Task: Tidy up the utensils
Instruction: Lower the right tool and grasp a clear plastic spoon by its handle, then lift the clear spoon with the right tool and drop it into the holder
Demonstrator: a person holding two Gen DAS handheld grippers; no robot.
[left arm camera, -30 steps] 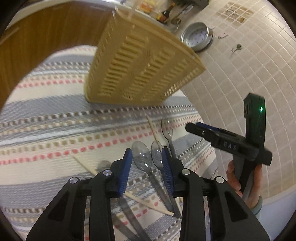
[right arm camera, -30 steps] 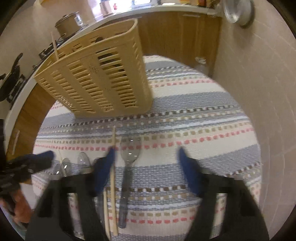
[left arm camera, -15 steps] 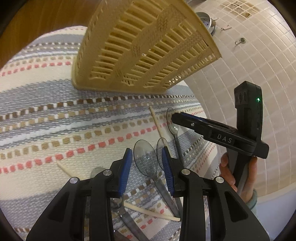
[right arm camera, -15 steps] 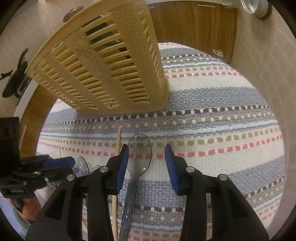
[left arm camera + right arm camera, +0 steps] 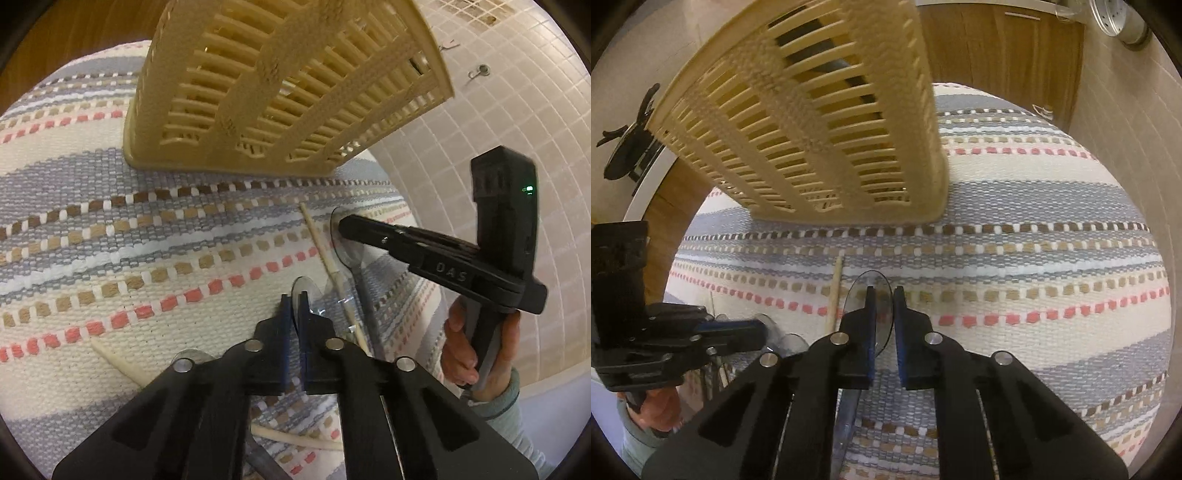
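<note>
While both grippers sit low over the striped mat point(image 5: 1015, 206), each has a clear plastic spoon in its fingers.

Left gripper point(image 5: 294, 308): fingers pressed nearly together, pinching the rim of a clear spoon bowl point(image 5: 304, 286) edge-on.

Right gripper point(image 5: 881, 308): fingers drawn in on the bowl of another clear spoon point(image 5: 870, 284), whose handle runs back beneath the gripper.

Where the utensils are: loose on the mat between the two grippers; a wooden chopstick point(image 5: 834, 295) lies just beside the right-hand spoon, and more spoons and sticks are bunched near the left gripper.

Basket point(image 5: 280, 85): beige, slotted, standing on the mat beyond the utensils, well apart from both grippers.

Step in hand: I judge the pickup is just made, with the lift and carry to the basket not yet begun.

Risk, slip: thin, slick plastic held by its curved bowl could pivot or squirt out as it rises.

Risk, snag: the crossed handles and sticks under the left gripper may drag along or scatter.

Risk, clash: the two grippers work close together and could knock each other on the way up.
</note>
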